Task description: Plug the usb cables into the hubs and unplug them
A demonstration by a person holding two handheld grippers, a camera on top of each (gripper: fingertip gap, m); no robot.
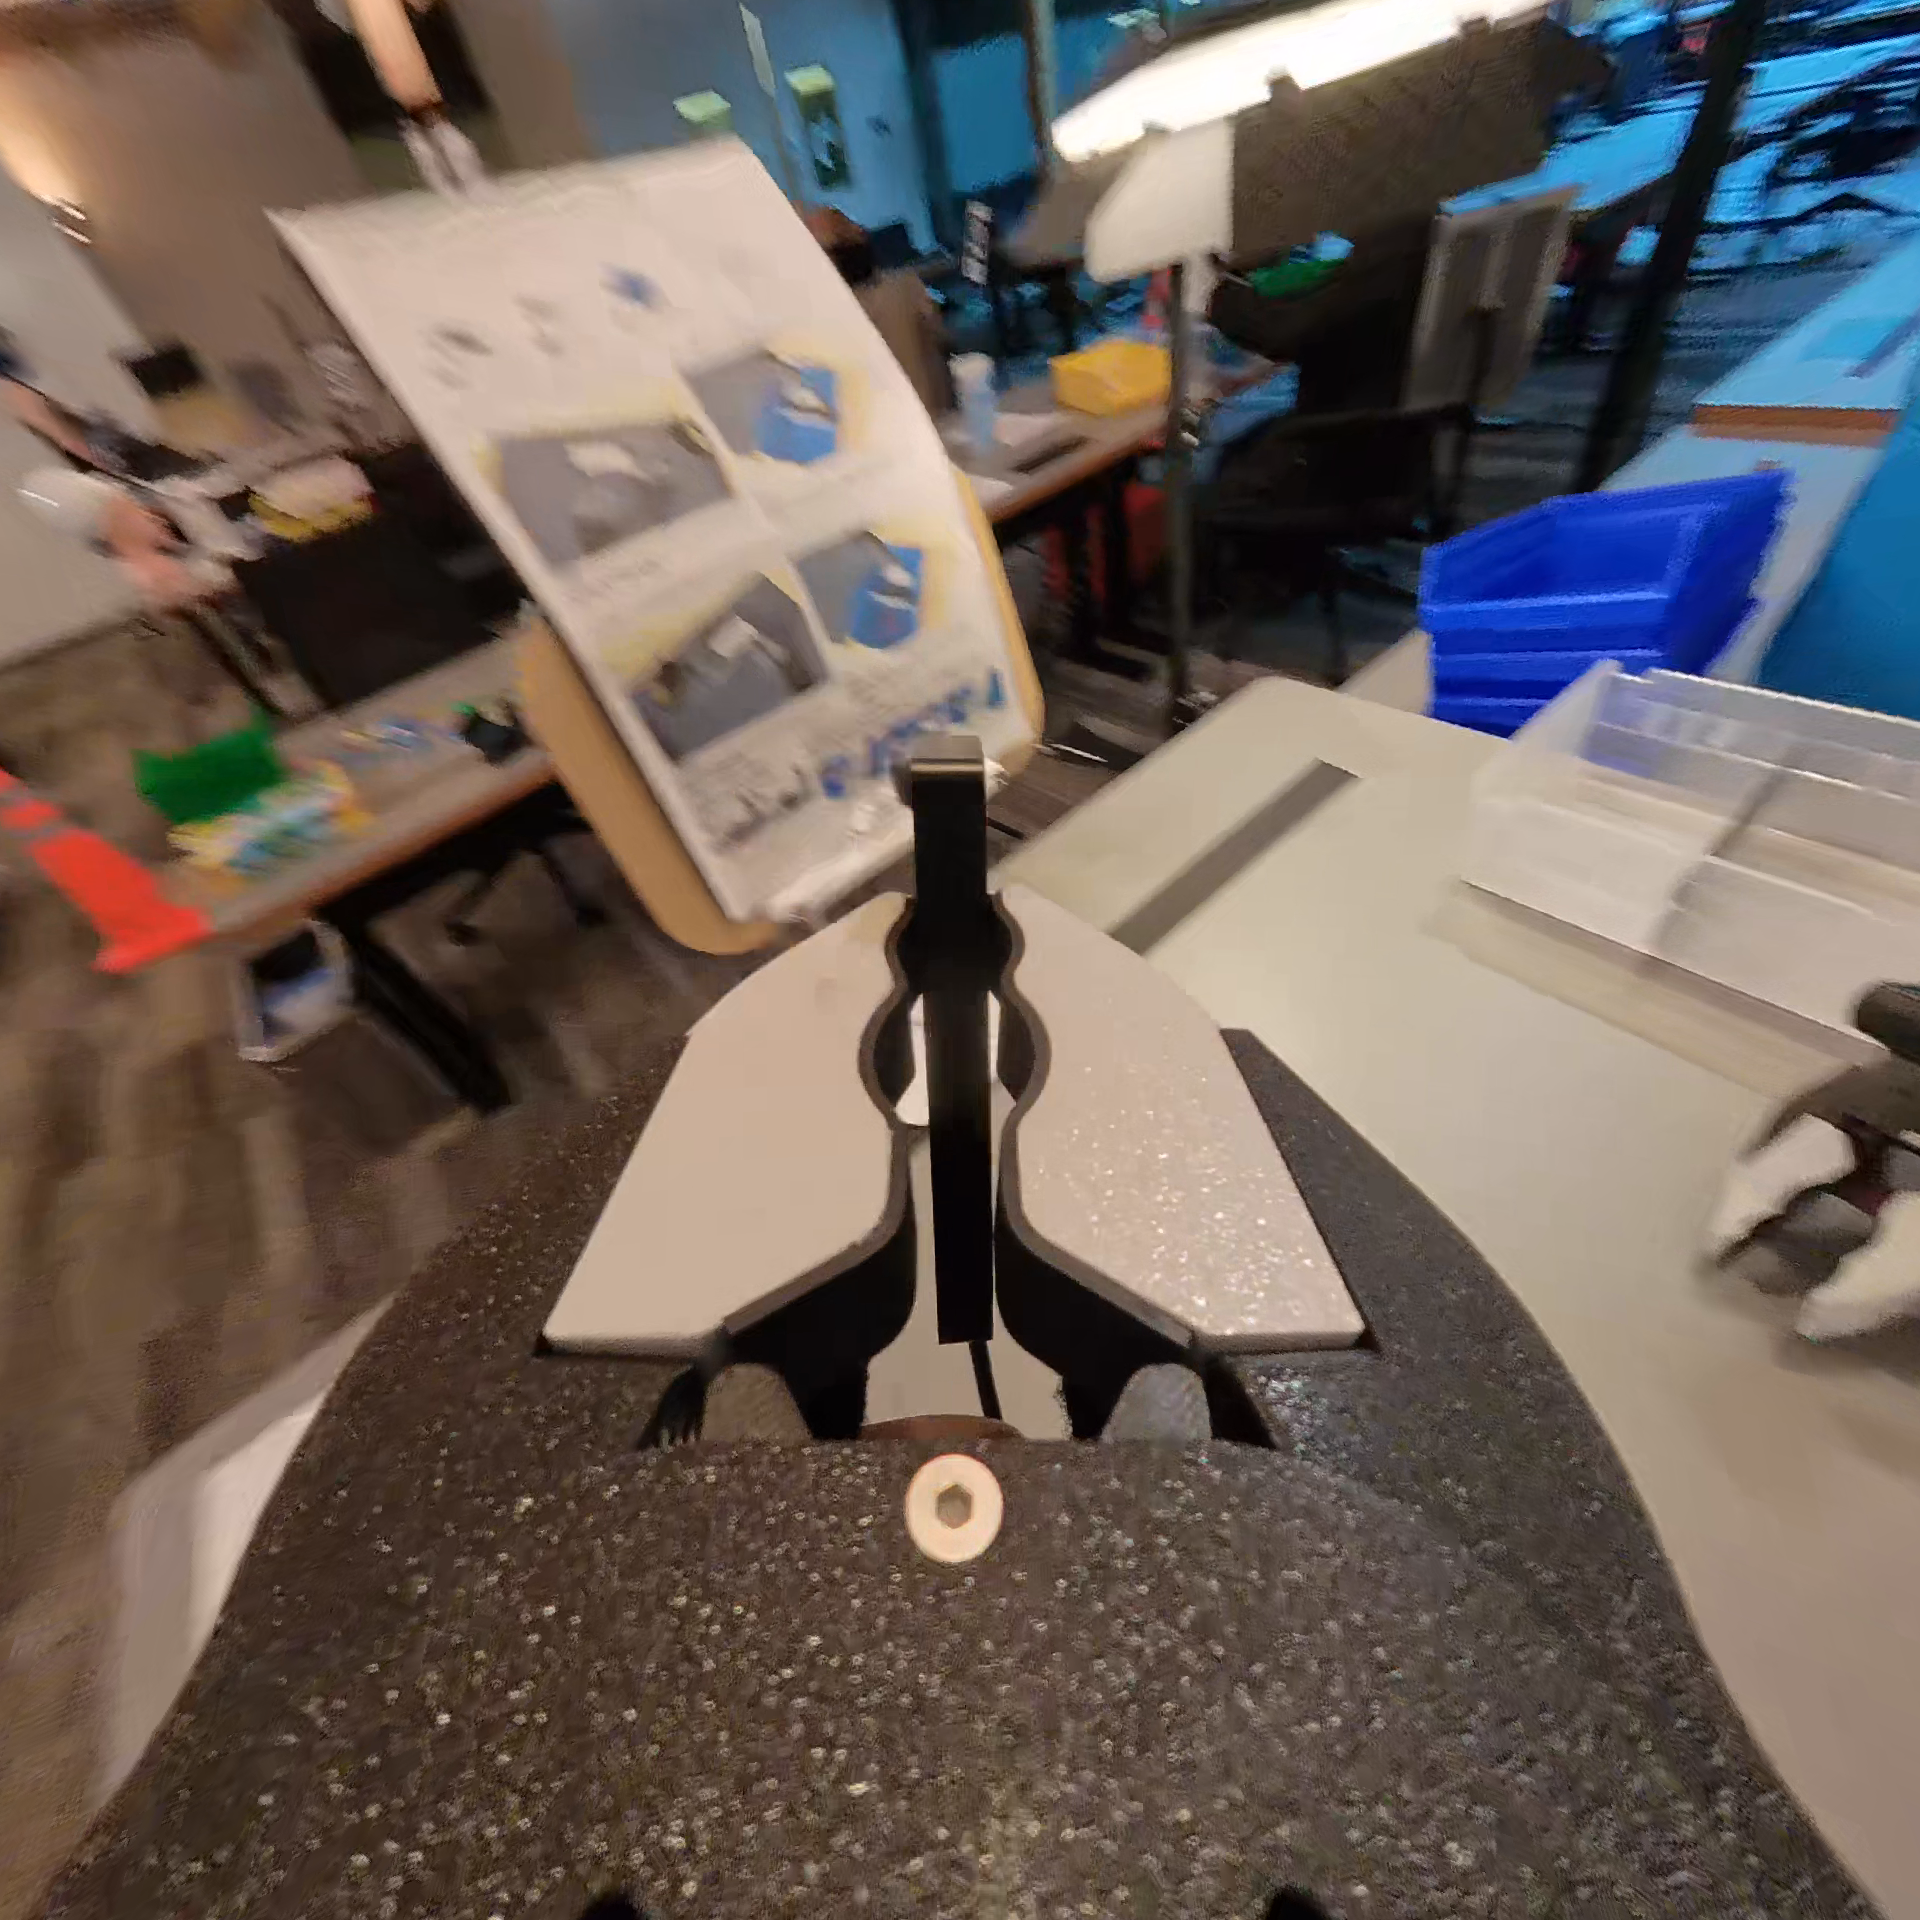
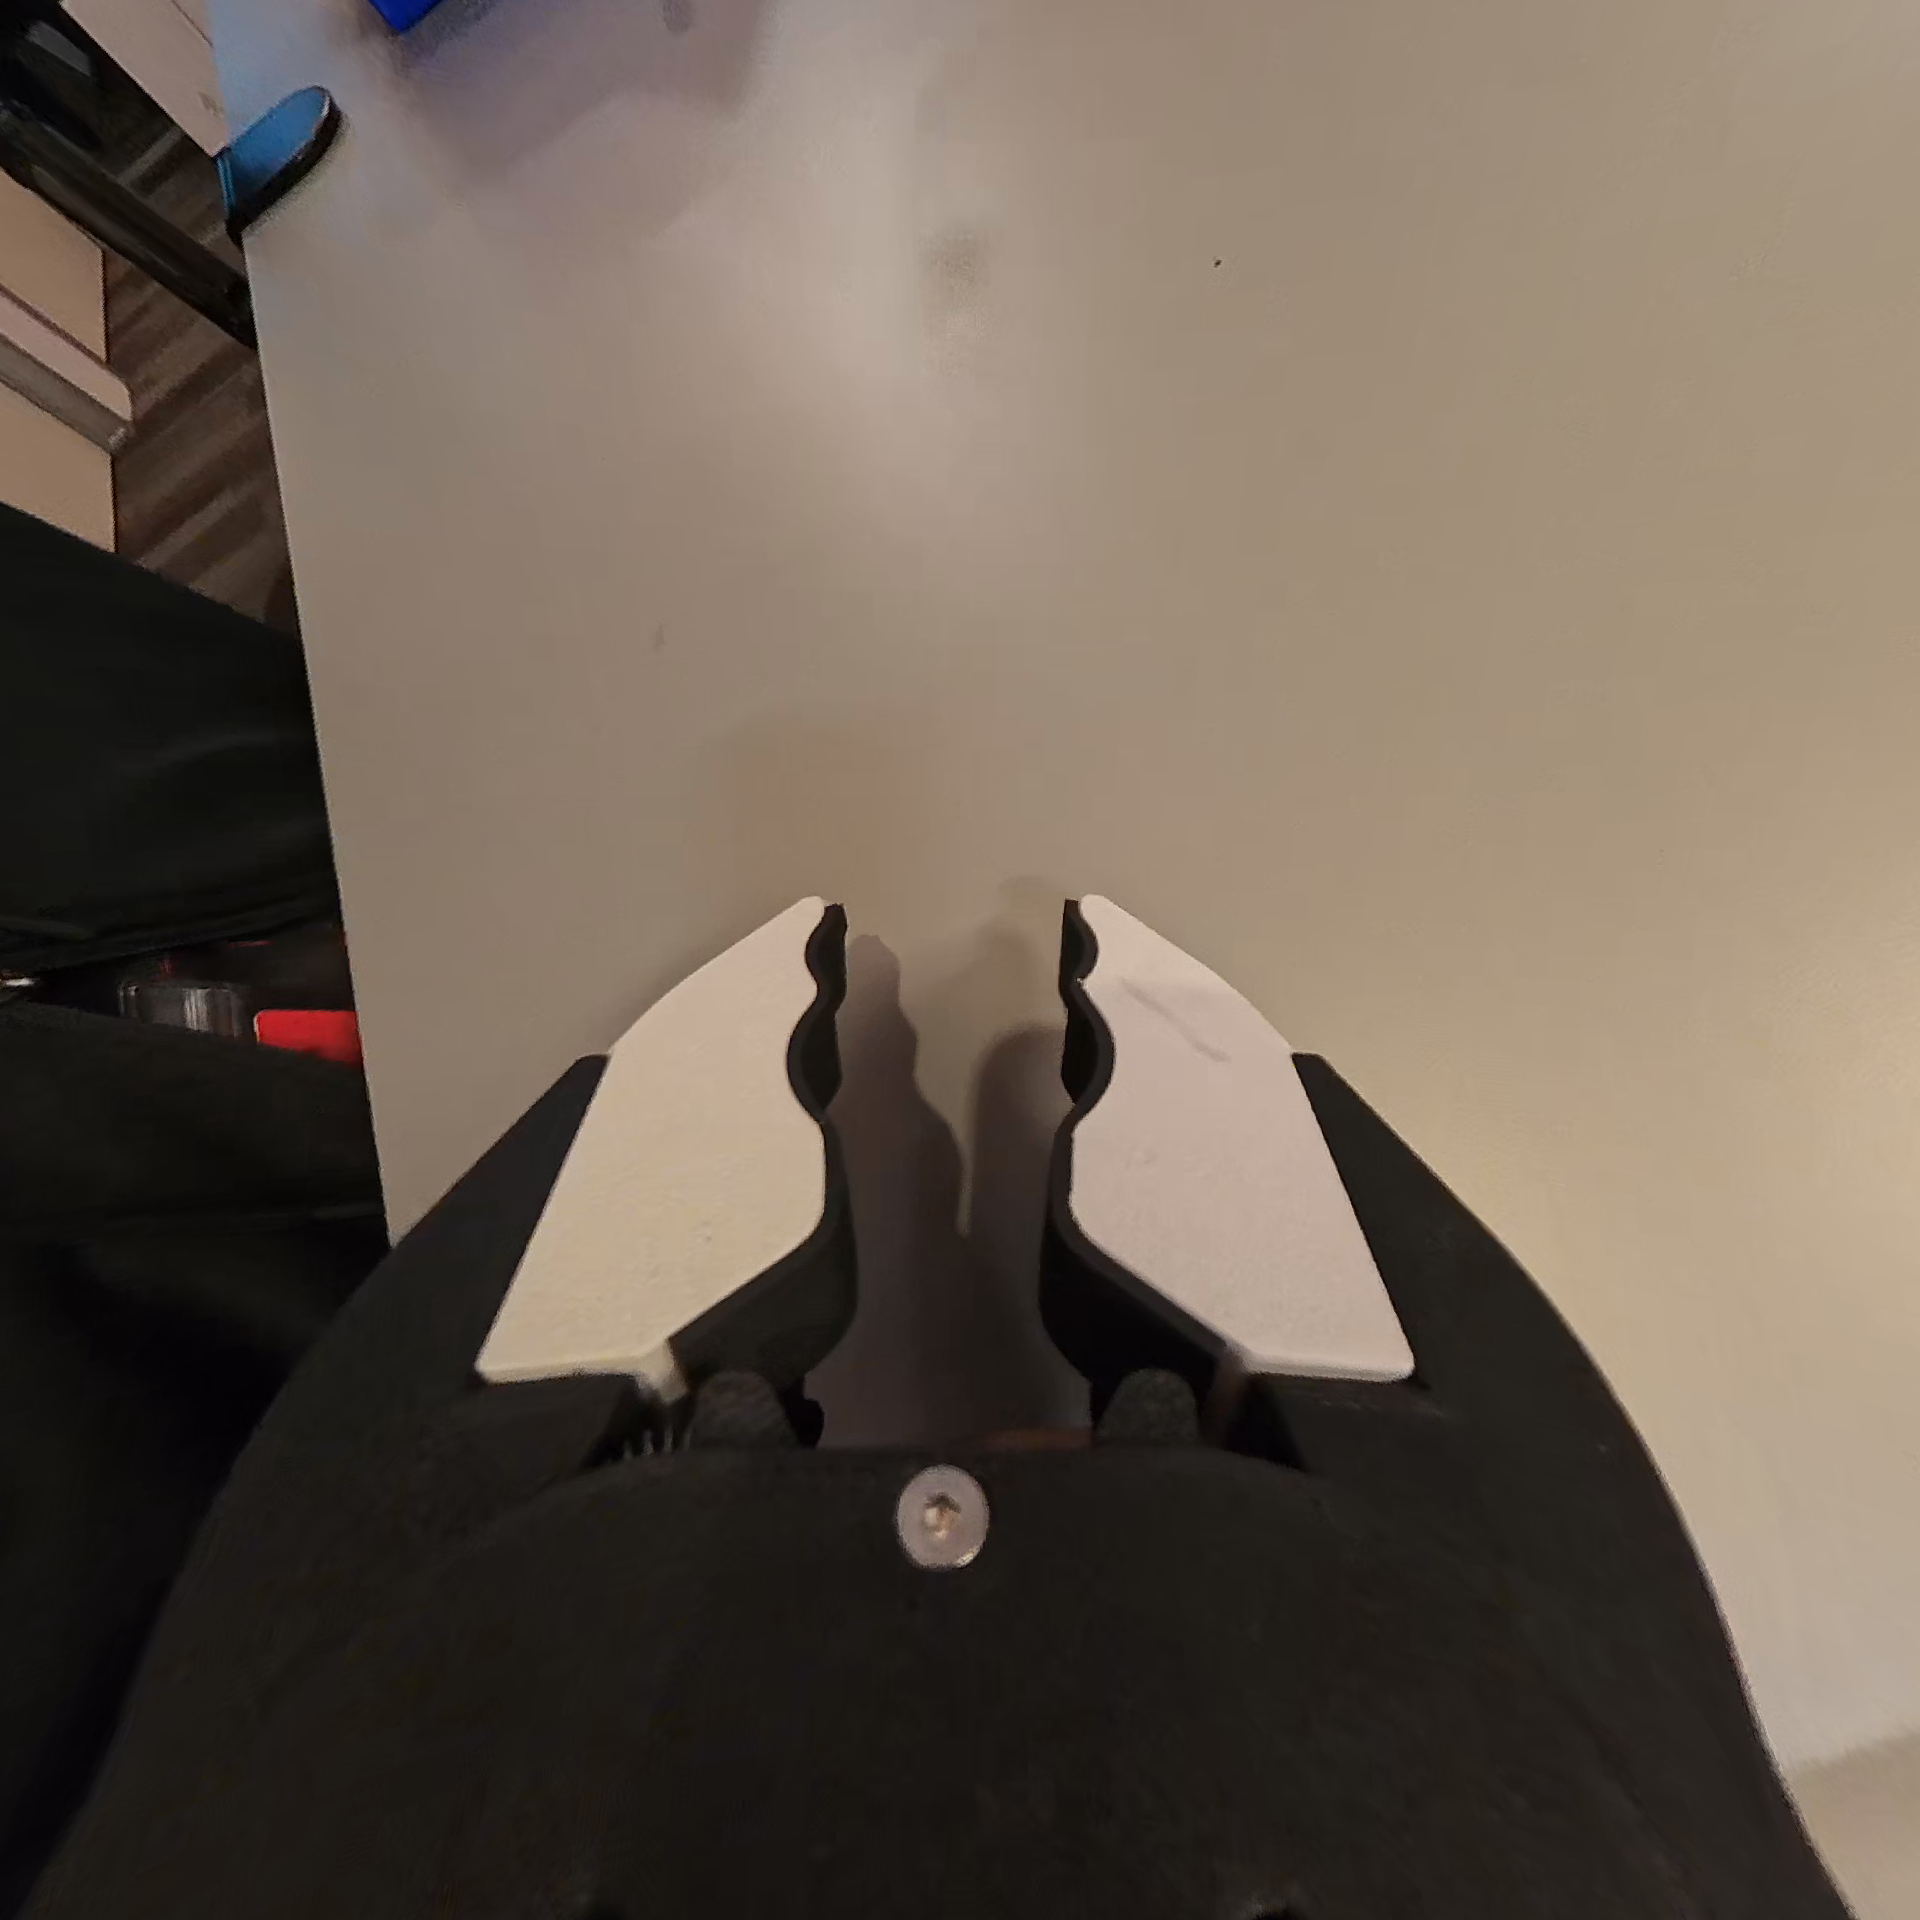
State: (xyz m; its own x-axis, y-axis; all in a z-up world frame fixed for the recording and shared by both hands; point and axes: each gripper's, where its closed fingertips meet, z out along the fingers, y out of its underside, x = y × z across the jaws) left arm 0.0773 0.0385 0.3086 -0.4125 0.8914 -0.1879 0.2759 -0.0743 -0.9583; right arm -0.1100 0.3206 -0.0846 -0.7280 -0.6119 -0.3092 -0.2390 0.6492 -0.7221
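Left gripper (image 1: 956,935) clamped on slim black hub (image 1: 951,1039), held upright above table (image 1: 1455,1091); thin cable (image 1: 985,1382) trailing from its near end. Beyond: printed sheet on board (image 1: 665,499), clear tray (image 1: 1704,810), blue bins (image 1: 1600,582) far right. Right gripper (image 2: 956,925) parted, empty, over bare tabletop (image 2: 1039,520).

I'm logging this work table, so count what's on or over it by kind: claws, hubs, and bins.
Claws: 2, the left claw shut on the hub, the right claw open and empty
Slim black bar-shaped USB hub: 1
Bins: 2, blue plastic stacking bin, clear plastic divided tray
Total: 5
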